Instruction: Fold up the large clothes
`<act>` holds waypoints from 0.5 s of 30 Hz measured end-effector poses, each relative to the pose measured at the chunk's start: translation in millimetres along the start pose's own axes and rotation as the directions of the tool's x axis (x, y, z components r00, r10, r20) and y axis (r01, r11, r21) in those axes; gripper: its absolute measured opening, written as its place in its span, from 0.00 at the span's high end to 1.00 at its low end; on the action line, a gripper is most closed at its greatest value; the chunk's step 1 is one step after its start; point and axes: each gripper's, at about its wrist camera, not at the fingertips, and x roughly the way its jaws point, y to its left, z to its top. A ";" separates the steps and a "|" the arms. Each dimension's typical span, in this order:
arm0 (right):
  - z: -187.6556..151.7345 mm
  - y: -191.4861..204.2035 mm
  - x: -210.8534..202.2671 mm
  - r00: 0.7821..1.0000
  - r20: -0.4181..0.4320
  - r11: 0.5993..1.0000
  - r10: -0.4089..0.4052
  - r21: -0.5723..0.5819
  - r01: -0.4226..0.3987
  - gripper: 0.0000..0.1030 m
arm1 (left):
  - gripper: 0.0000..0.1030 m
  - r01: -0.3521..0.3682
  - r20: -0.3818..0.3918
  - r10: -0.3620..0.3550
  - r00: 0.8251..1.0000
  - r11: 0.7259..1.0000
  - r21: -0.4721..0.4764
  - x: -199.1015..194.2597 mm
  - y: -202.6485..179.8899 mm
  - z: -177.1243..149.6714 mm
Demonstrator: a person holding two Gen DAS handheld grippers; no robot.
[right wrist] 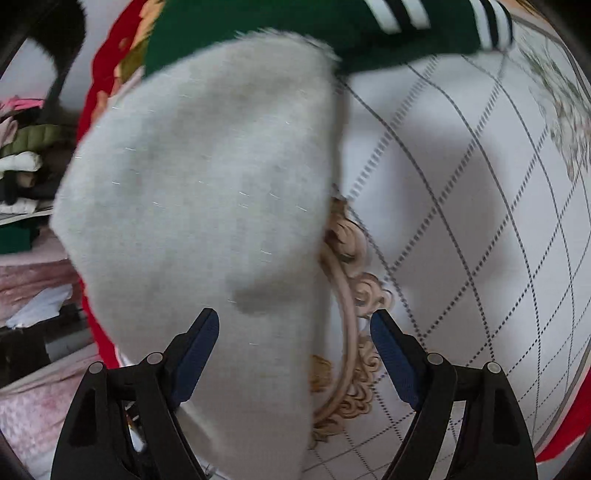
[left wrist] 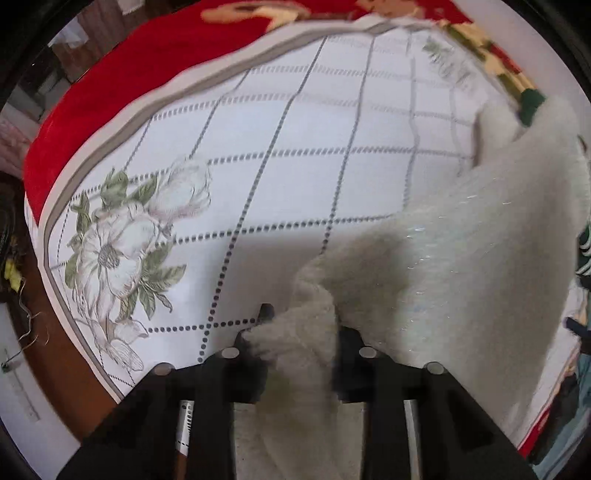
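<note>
A fluffy white garment [left wrist: 461, 258] with fine glittery threads lies over the right side of a white checked bedspread [left wrist: 295, 147]. My left gripper [left wrist: 301, 325] is shut on a bunched edge of this garment, which hides the fingertips. In the right wrist view the same white garment [right wrist: 207, 192] hangs in front of the camera. My right gripper [right wrist: 293, 323] is open, its blue-padded fingers [right wrist: 199, 347] spread on either side of the fabric's lower edge without clamping it.
A green garment with white stripes [right wrist: 332, 29] lies at the far side of the bed. A red blanket [left wrist: 129, 74] borders the bedspread. A pile of clothes [right wrist: 26, 155] sits off the bed to the left. A floral print [left wrist: 122, 240] marks the bedspread's near-left corner.
</note>
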 end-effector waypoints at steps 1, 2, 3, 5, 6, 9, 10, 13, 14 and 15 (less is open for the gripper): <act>-2.6 -2.6 3.9 1.000 -0.004 1.000 0.006 0.004 -0.006 0.17 | 0.82 0.012 0.017 -0.012 1.000 1.000 0.004 -6.5 1.4 -1.7; -5.9 -3.4 8.8 1.000 -0.010 1.000 0.016 0.008 -0.016 0.17 | 0.83 0.015 0.039 -0.015 0.999 1.000 0.008 -16.1 3.6 -5.0; -8.3 -3.2 12.4 1.000 -0.015 1.000 0.024 0.008 -0.024 0.17 | 0.83 0.015 0.057 -0.016 0.998 1.000 0.007 -27.0 7.2 -8.8; -13.0 -1.0 19.2 0.999 -0.020 1.000 0.028 0.005 -0.028 0.17 | 0.83 0.030 0.080 -0.029 0.996 1.000 -0.009 -49.1 16.3 -16.3; -13.7 1.3 22.2 0.999 -0.021 0.999 0.033 0.001 -0.033 0.17 | 0.83 0.032 0.086 -0.030 0.996 0.999 -0.017 -59.5 20.5 -19.9; -12.0 10.6 26.5 0.999 -0.006 0.999 0.031 -0.026 -0.031 0.17 | 0.83 0.014 0.081 -0.012 0.997 1.000 -0.026 -67.3 27.1 -29.5; -10.1 17.6 30.4 1.000 0.004 0.999 0.028 -0.038 -0.028 0.17 | 0.83 -0.006 0.068 0.008 0.998 0.999 -0.031 -59.9 31.7 -32.6; -2.7 23.1 31.8 0.999 0.042 0.998 0.031 -0.058 -0.029 0.17 | 0.83 -0.032 0.011 0.033 0.999 0.997 -0.066 -25.7 37.4 -34.7; 0.3 23.2 34.4 0.998 0.050 0.998 0.034 -0.059 -0.031 0.17 | 0.83 -0.042 -0.005 0.042 0.999 0.997 -0.072 -12.4 41.0 -34.6; 4.4 23.5 39.7 0.997 0.053 0.997 0.049 -0.062 -0.045 0.17 | 0.83 -0.044 -0.011 0.044 0.999 0.996 -0.080 -4.5 43.0 -33.2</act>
